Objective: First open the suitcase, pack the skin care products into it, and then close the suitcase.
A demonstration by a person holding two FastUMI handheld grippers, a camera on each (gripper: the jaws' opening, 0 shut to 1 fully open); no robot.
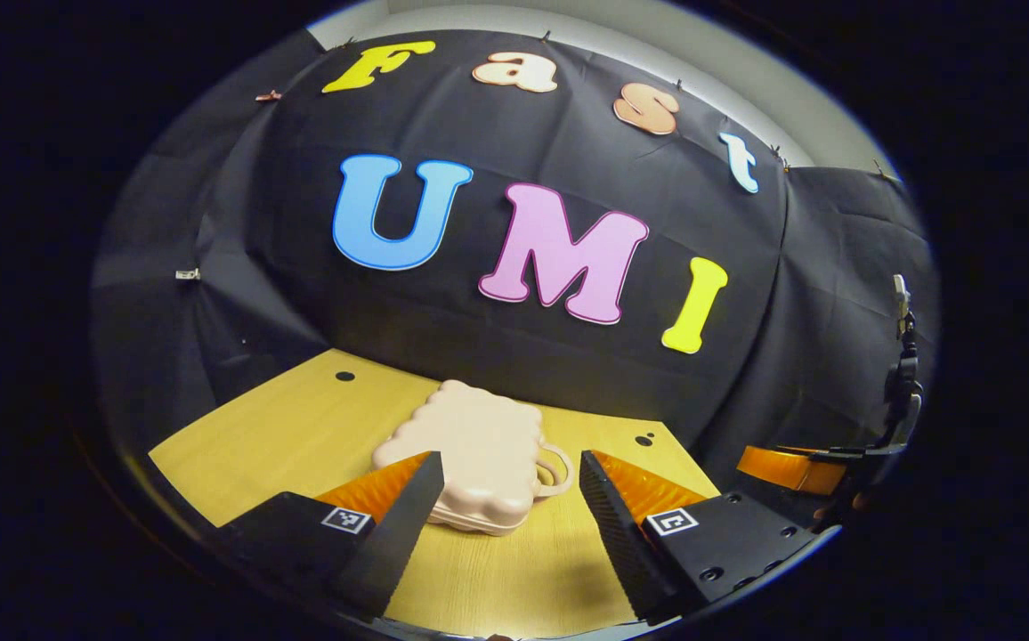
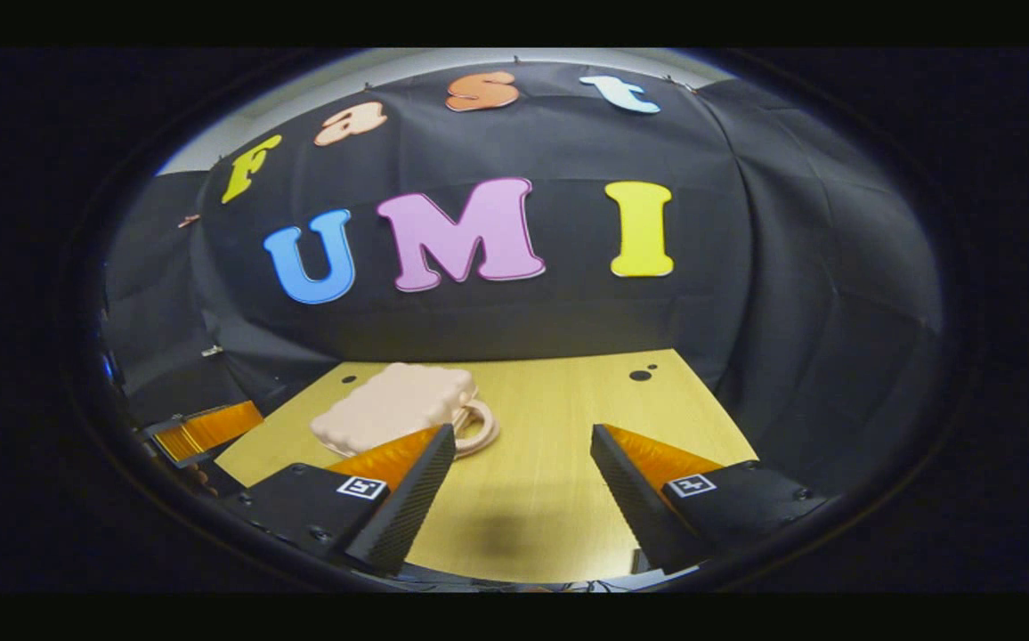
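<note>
Both grippers are hovering low over the table (image 2: 559, 427) with fingers spread and nothing in them: left gripper (image 1: 507, 499), right gripper (image 2: 523, 485). Sitting ahead of them is the suitcase (image 1: 470, 450), lid down, lying flat near the far wall with its ring handle (image 1: 555, 470) pointing right. It's looking like smooth, pale pink moulded plastic with a scalloped edge, on yellow wood-grain laminate. No skincare bottles are catching my eye, so this could be pre-opening or already packed and closed.
</note>
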